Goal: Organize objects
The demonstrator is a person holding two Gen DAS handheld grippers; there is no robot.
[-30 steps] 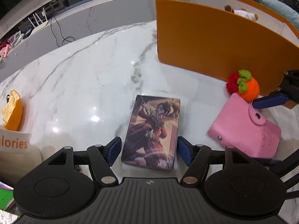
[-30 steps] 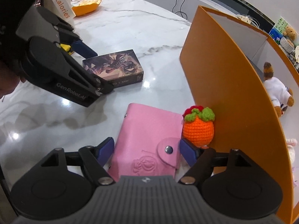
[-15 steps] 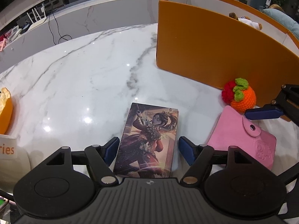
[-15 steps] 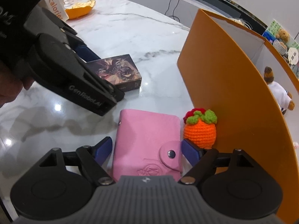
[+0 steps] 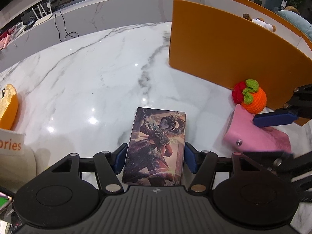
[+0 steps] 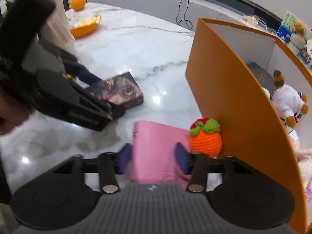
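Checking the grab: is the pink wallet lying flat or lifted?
Lifted: the pink wallet tilts with one edge raised off the table, pinched in the right tool.

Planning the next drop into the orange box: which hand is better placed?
Probably the right: its claw grips the pink wallet beside the orange box; the left claw, on the card box, sits farther off.

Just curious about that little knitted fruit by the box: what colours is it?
Orange crocheted fruit, green leaves, red top; clearest in the right wrist view.

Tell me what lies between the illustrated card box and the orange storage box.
Only bare white marble tabletop between the illustrated card box and the orange storage box, seen in the left wrist view.
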